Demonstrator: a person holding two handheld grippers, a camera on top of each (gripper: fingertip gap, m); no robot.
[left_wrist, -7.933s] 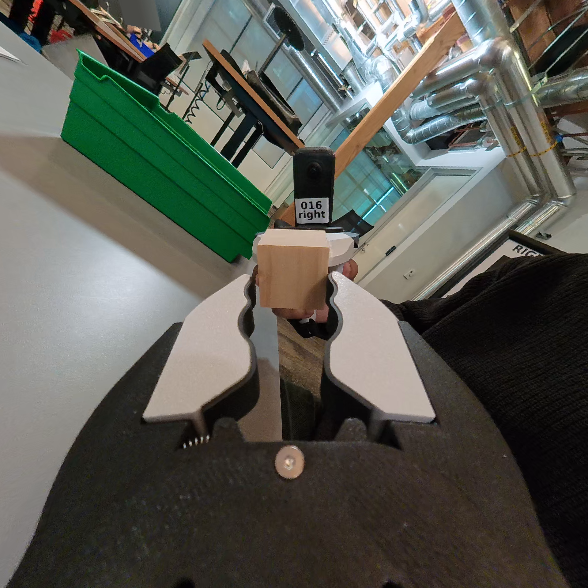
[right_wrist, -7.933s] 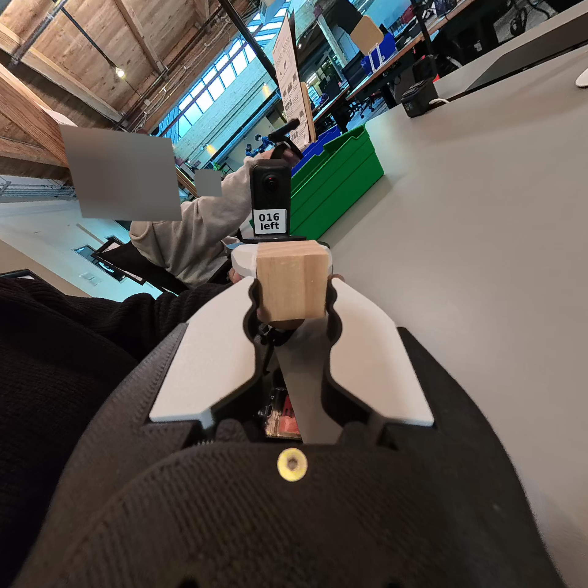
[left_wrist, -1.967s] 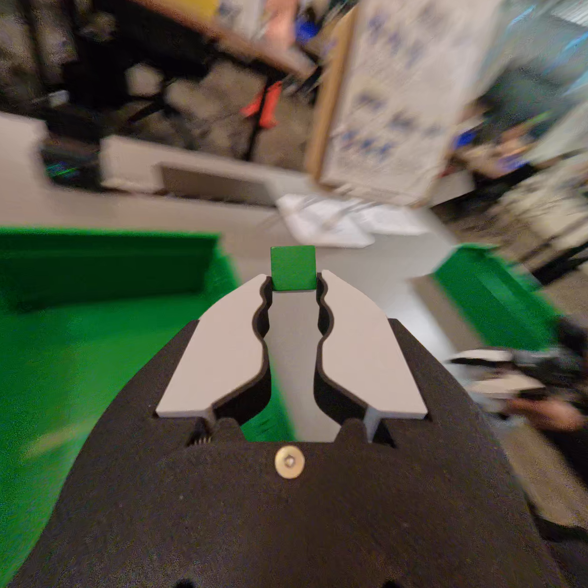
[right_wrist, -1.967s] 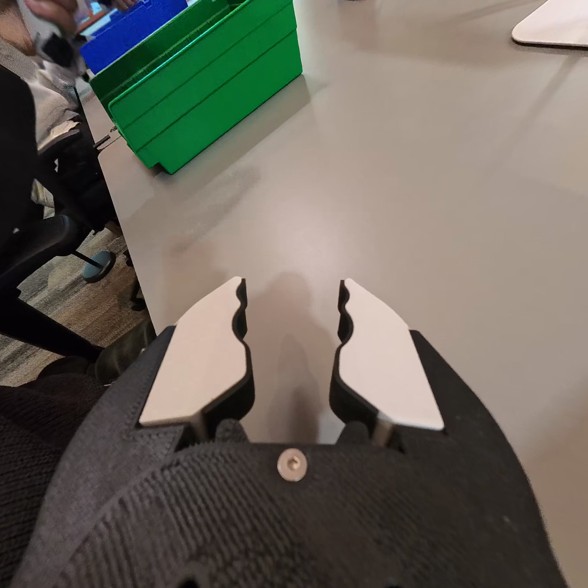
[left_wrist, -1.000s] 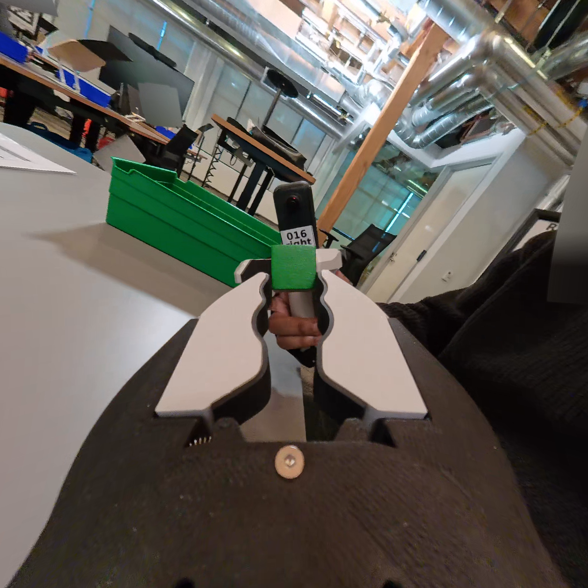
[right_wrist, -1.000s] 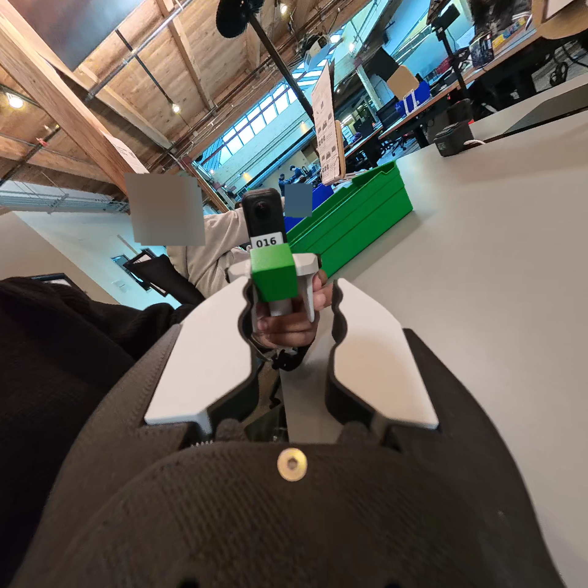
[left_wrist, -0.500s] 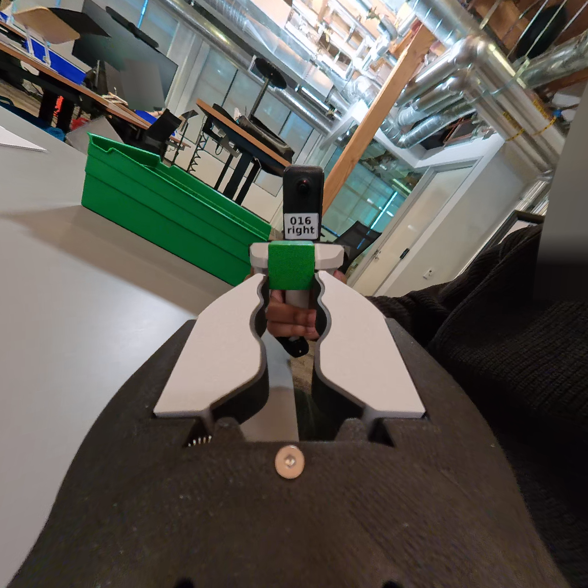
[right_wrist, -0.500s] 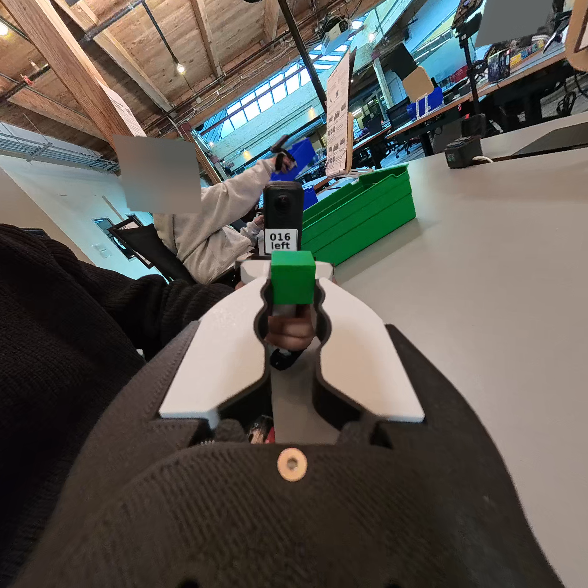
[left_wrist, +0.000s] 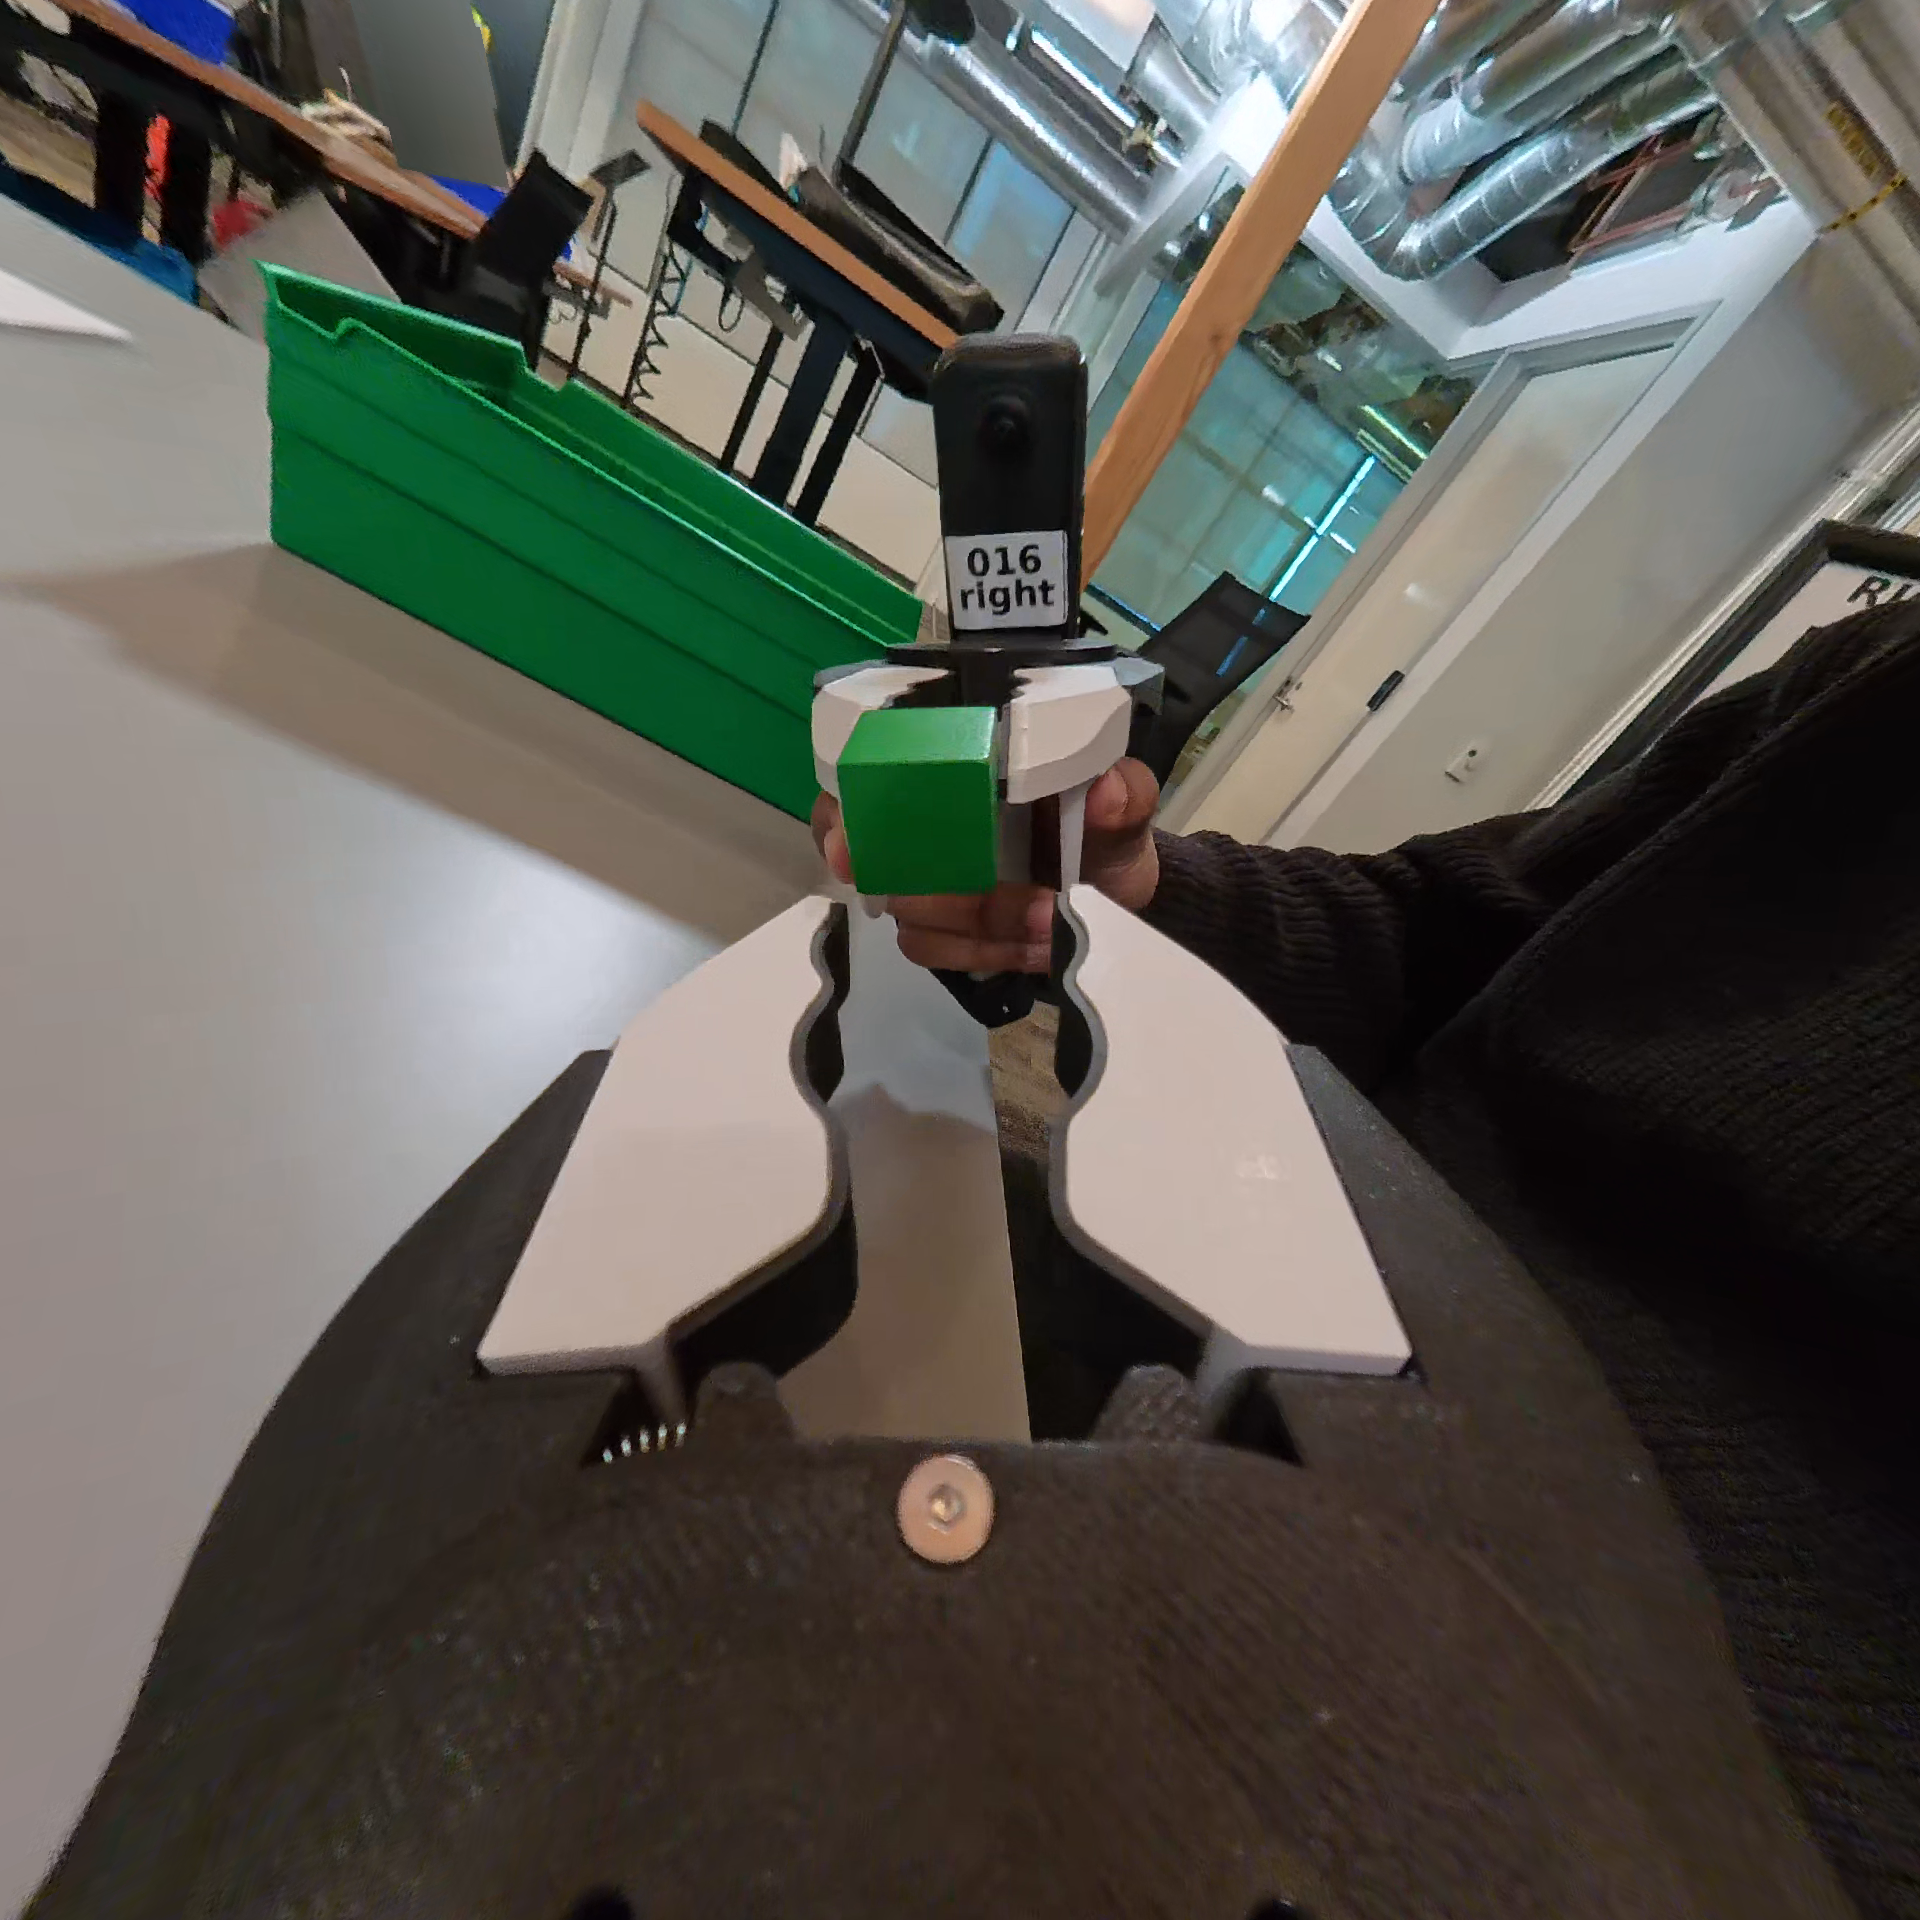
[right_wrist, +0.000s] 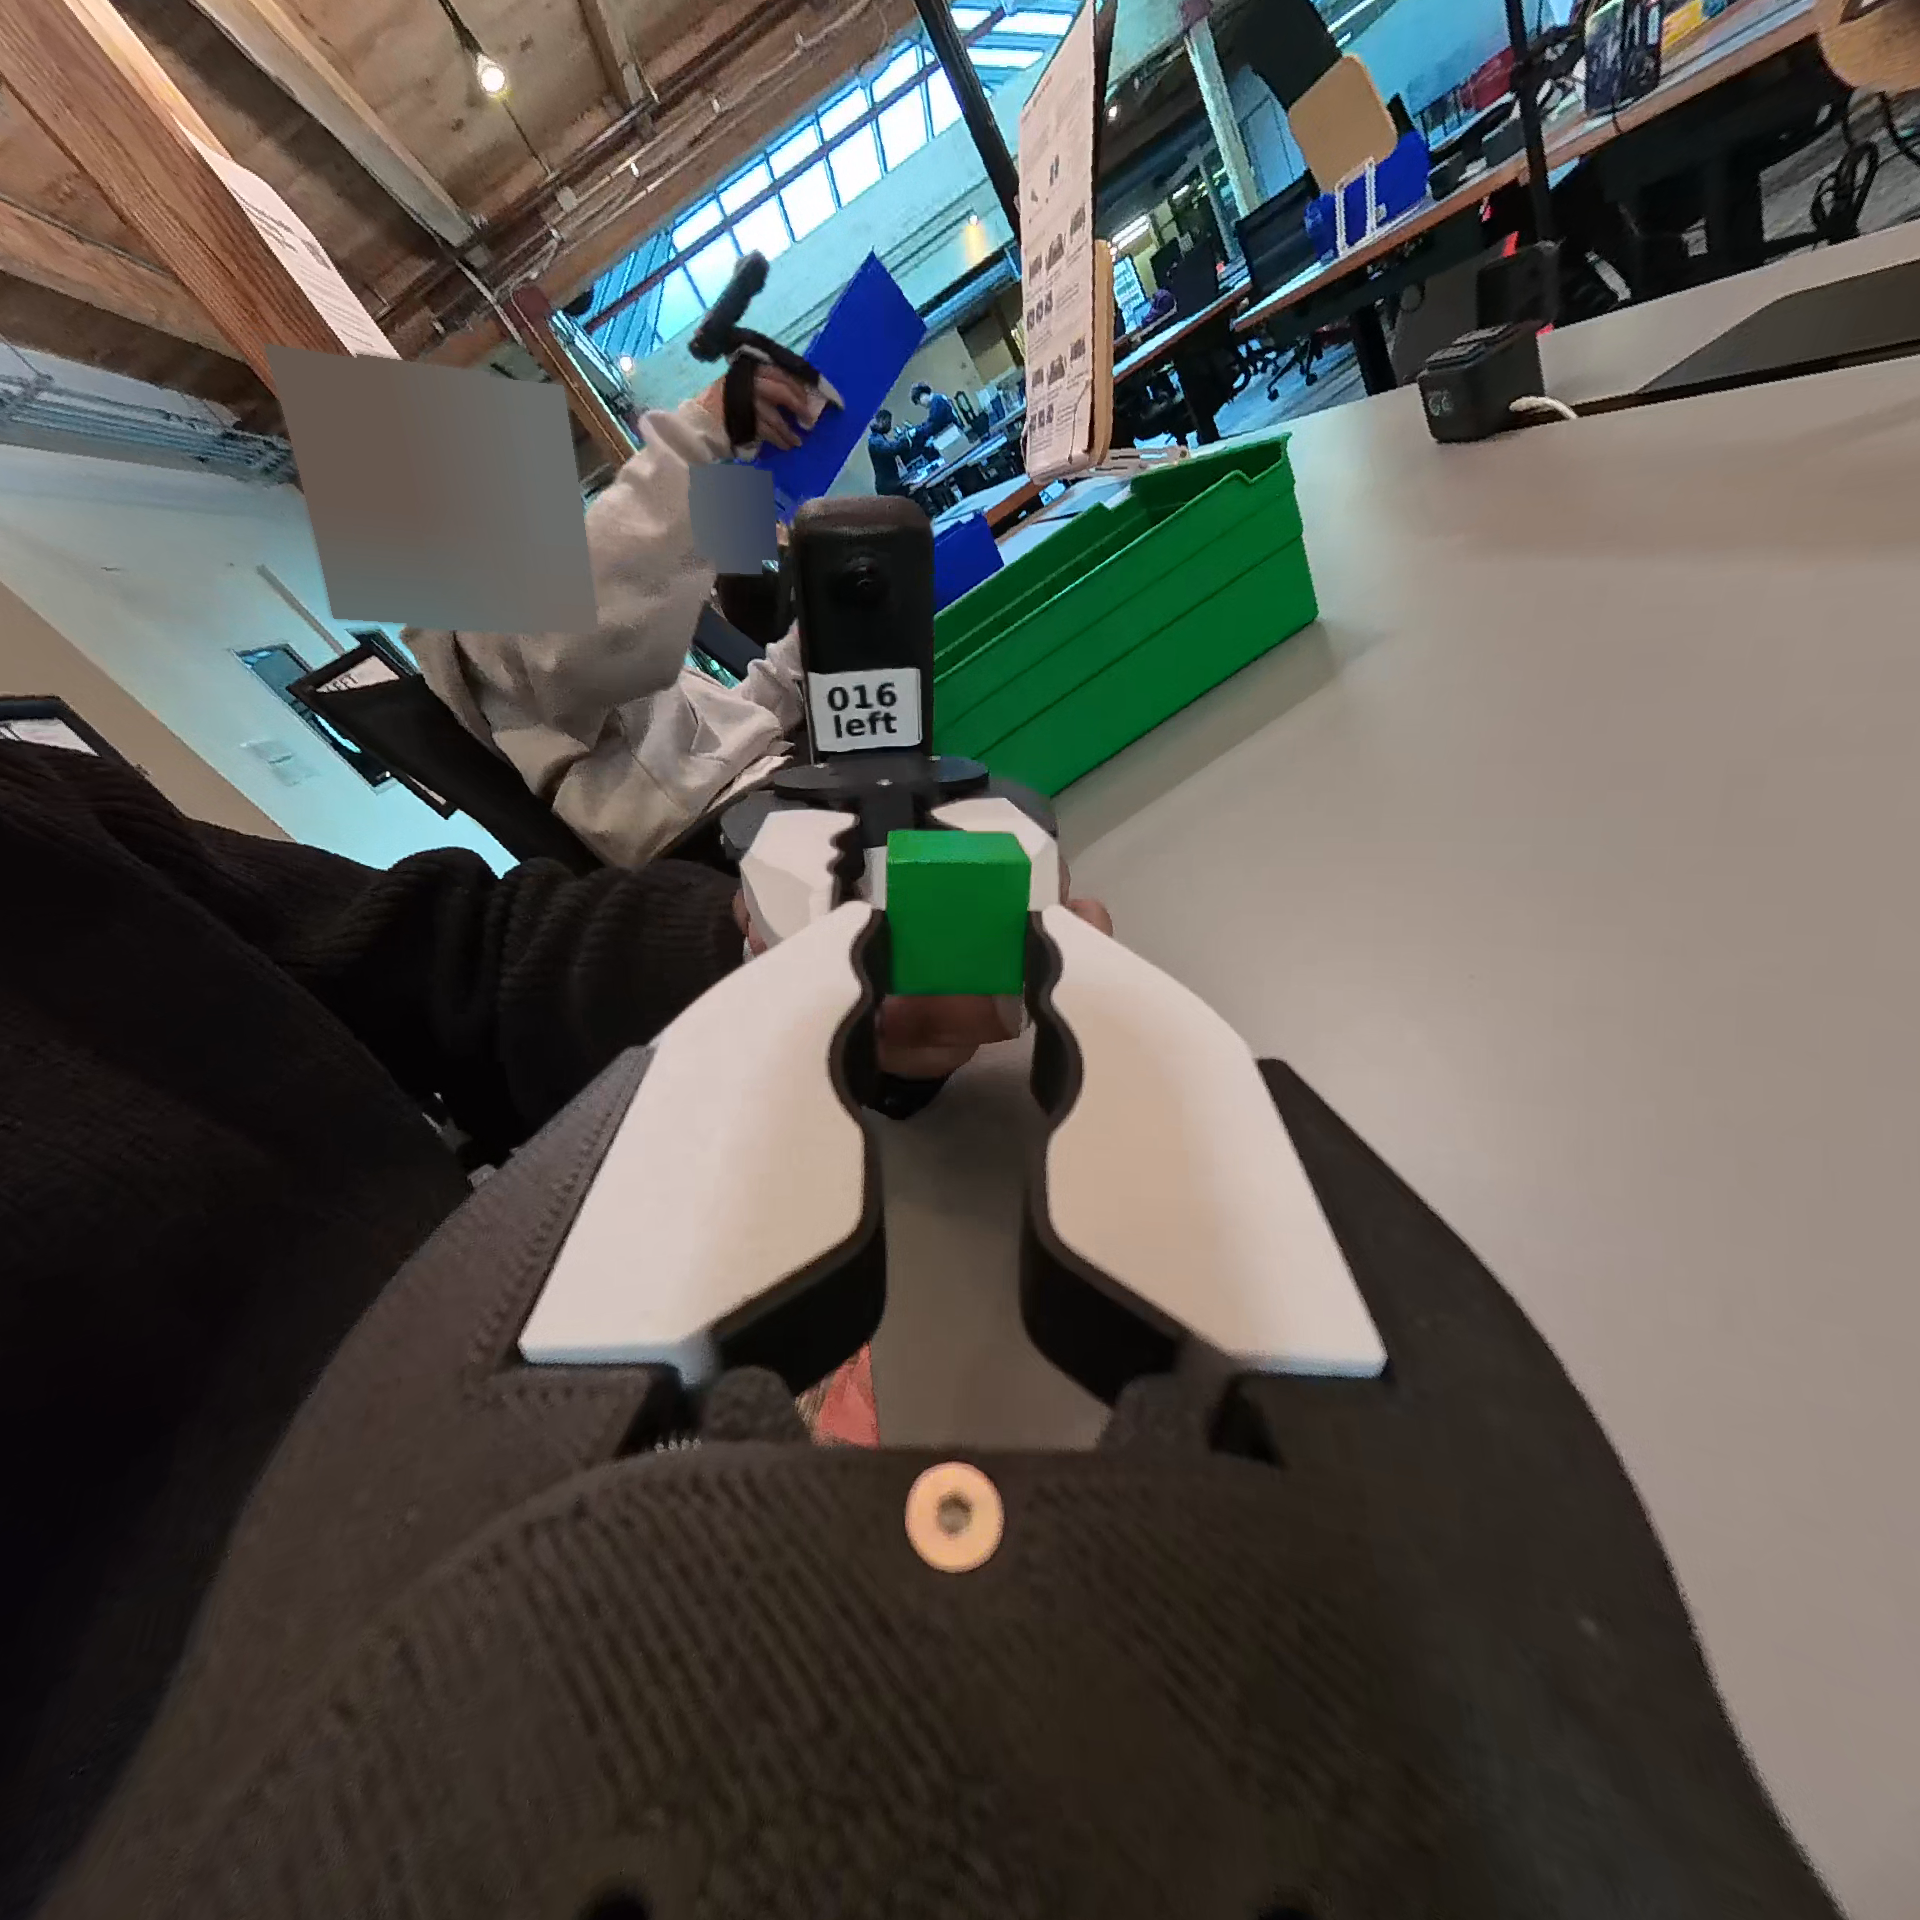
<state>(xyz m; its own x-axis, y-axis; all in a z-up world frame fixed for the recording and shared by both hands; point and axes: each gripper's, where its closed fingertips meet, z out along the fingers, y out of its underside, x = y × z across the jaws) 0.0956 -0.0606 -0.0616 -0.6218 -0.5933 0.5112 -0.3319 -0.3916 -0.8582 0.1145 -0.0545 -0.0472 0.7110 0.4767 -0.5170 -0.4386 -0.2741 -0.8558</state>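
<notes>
Green cube, pinched at 12 o'clock between the tips of the right hand-held gripper, sits clear above the grey table. Facing it, the left hand-held gripper stands parted and empty, the cube just beyond. The holder's hands are mostly hidden behind the cube.

Green bin on grey table; seated person beyond.

One green cube, two hand-held grippers, one green bin.
</notes>
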